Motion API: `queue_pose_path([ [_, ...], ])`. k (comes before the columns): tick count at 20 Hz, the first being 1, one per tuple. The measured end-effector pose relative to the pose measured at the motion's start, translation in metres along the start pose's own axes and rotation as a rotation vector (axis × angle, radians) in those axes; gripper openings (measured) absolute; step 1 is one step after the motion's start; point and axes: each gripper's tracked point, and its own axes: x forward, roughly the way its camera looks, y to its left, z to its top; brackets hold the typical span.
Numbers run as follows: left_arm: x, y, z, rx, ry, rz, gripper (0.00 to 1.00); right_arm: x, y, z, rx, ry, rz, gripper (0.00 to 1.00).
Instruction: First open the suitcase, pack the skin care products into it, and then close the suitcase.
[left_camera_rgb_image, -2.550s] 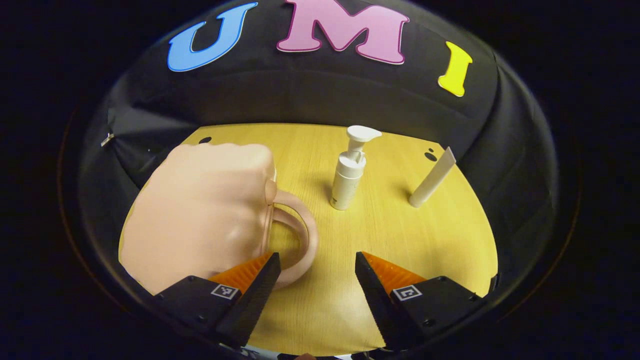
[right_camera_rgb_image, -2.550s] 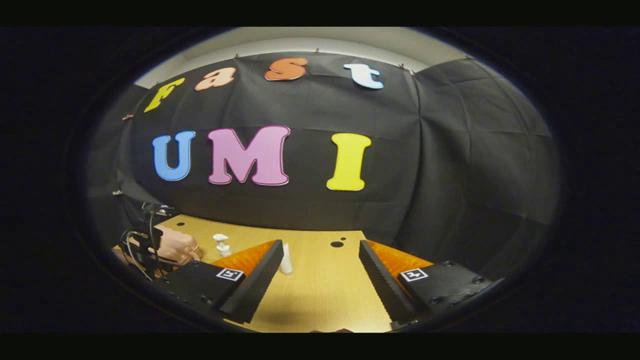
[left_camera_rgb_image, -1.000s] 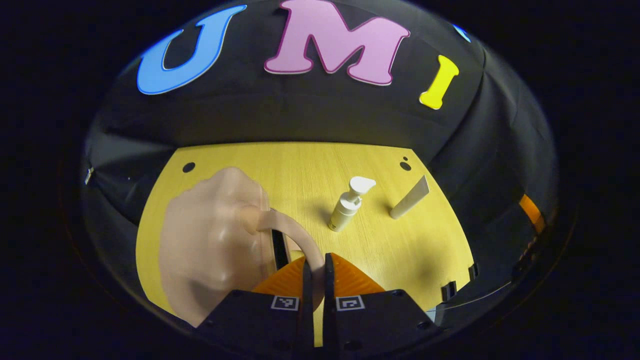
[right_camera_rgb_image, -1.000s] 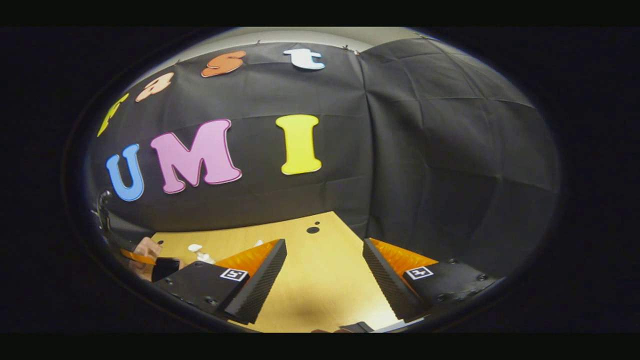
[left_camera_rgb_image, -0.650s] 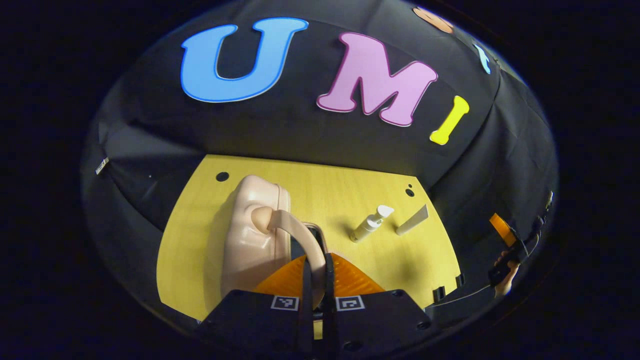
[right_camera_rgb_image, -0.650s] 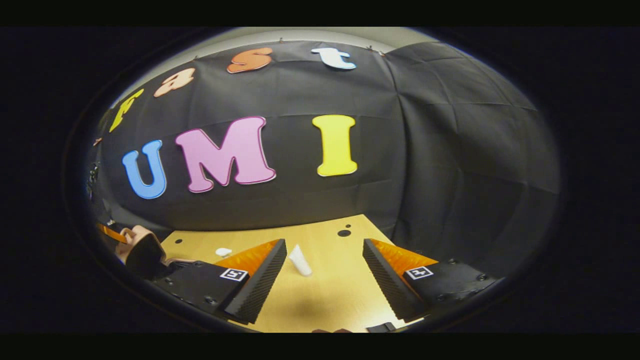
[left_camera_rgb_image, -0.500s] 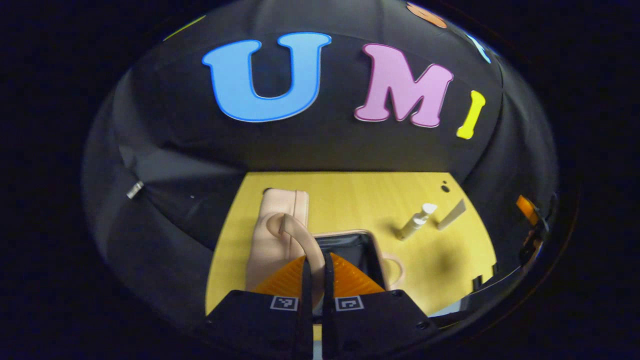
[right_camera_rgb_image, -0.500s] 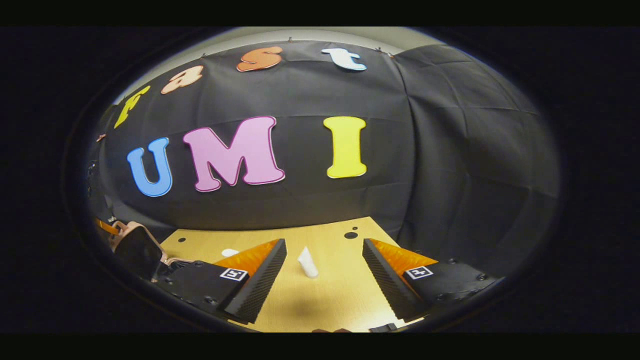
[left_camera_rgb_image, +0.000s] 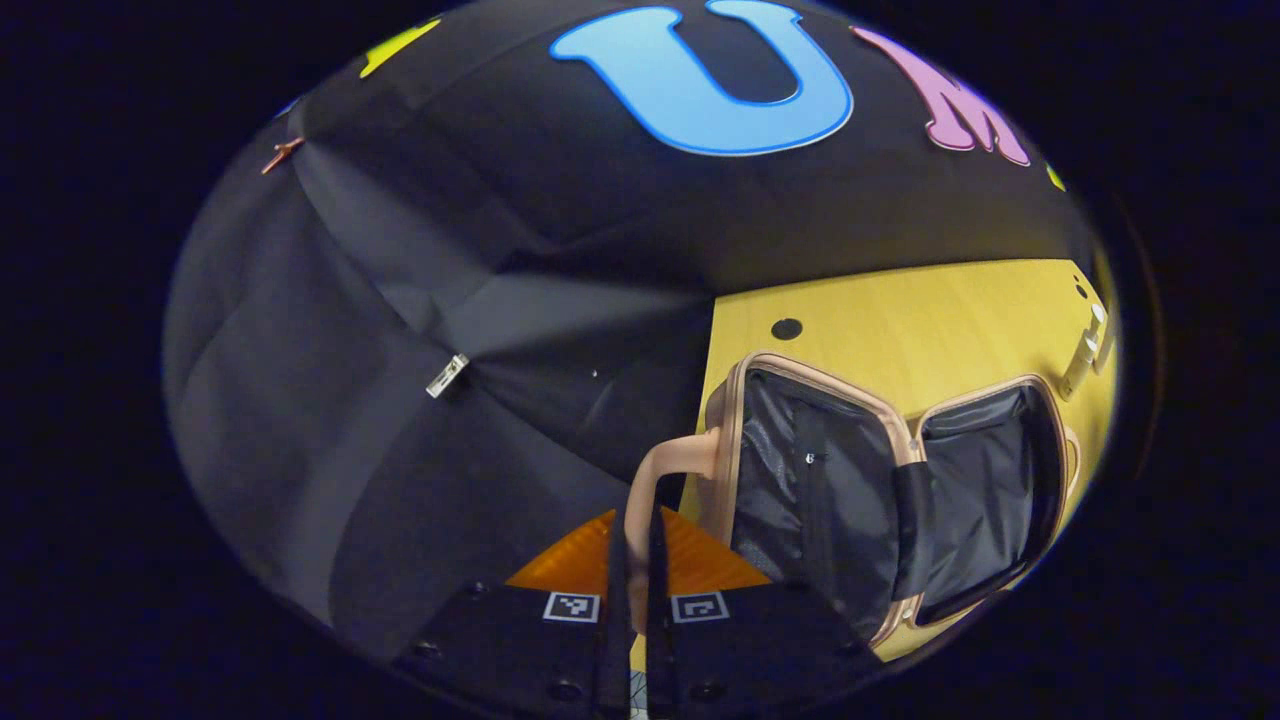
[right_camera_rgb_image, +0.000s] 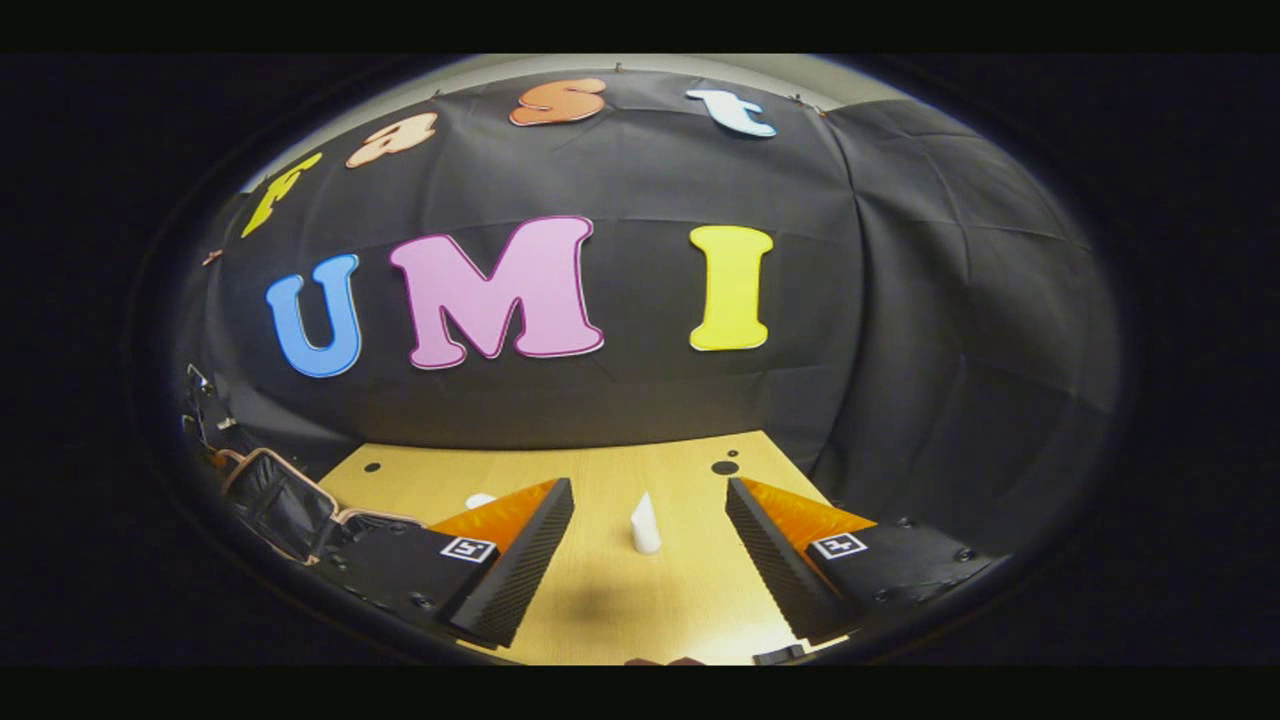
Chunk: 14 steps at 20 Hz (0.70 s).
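In the left gripper view, your left gripper (left_camera_rgb_image: 633, 585) had its fingers pressed together on the pink handle (left_camera_rgb_image: 655, 478) of the suitcase (left_camera_rgb_image: 880, 490), with only a sliver of handle showing between them. The suitcase lay spread open on the yellow surface (left_camera_rgb_image: 900, 310), both dark-lined halves facing up; the far half ran toward the picture's right edge, where its outline bent and was hard to follow. At that same edge the pump bottle (left_camera_rgb_image: 1080, 362) showed as a small pale shape, too squeezed to make out in detail. In the right gripper view, your right gripper (right_camera_rgb_image: 648, 550) held its fingers wide apart over the surface with nothing between them. The white tube (right_camera_rgb_image: 645, 526) stood upright beyond them. The pump bottle (right_camera_rgb_image: 480, 500) showed just its white top past the left finger, and the open suitcase (right_camera_rgb_image: 275, 500) sat at the far left, partly cut off.
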Motion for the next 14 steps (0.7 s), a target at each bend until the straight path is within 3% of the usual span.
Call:
queue_pose_path([
  [6, 0.103, 0.009, -0.075, -0.130, 0.161, -0.030, 0.15, -0.008, 0.003, -0.005, -0.032, 0.050, -0.052, 0.98],
  [11, 0.141, 0.017, -0.109, -0.233, 0.252, -0.005, 0.23, -0.019, 0.007, -0.027, 0.017, 0.130, -0.089, 0.98],
  [12, 0.141, 0.015, -0.111, -0.250, 0.238, -0.014, 0.31, -0.021, 0.005, -0.029, 0.025, 0.138, -0.098, 0.98],
  [13, 0.141, 0.022, -0.110, -0.260, 0.227, 0.011, 0.31, -0.020, 0.004, -0.034, 0.030, 0.148, -0.108, 0.98],
  [14, 0.139, 0.029, -0.114, -0.269, 0.215, 0.038, 0.45, -0.018, 0.004, -0.041, 0.035, 0.160, -0.114, 0.98],
])
